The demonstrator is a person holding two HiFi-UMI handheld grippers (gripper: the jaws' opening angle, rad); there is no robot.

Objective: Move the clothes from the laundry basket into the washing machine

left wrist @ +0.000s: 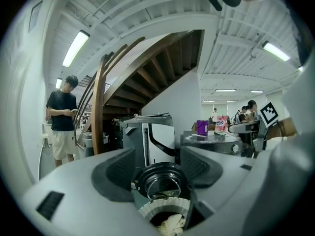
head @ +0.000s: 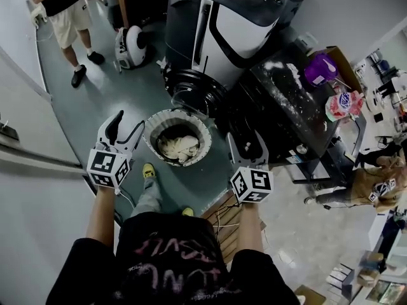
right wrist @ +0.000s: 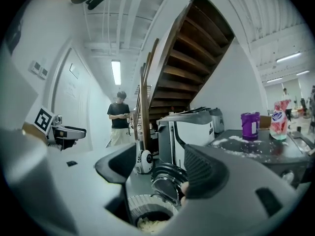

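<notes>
Head view: looked steeply down on the laundry basket (head: 150, 134) standing on the floor (head: 108, 94), just in front of the washing machine (head: 235, 24) and its round door (head: 191, 89), which looked swung open toward the basket. Found the clothes (head: 179, 147) as a pale bundle at the bottom of the basket, none in either gripper. Placed the left gripper (head: 129, 121) just left of the basket rim and the right gripper (head: 247, 138) just right of it, neither touching the basket, jaws spread on both. Noted a dark counter (head: 286, 113) right of the machine, carrying a purple container (head: 320, 68) and a pink pack (head: 343, 103). Spotted a person (head: 67, 11) in a dark top and pale shorts standing well back at top left, near a small white device (head: 130, 46) on the floor. Left gripper view: showed jaws wide apart, nothing between the pads; framed in the gap, farther off, the door, the basket rim and the pale clothes inside. Caught a wooden staircase (left wrist: 147, 73) rising behind the machine, with the person at its left. Right gripper view: showed the same, jaws apart and empty, basket and clothes low in the gap, door just above them, white device left of the door, purple container on the counter at right.
</notes>
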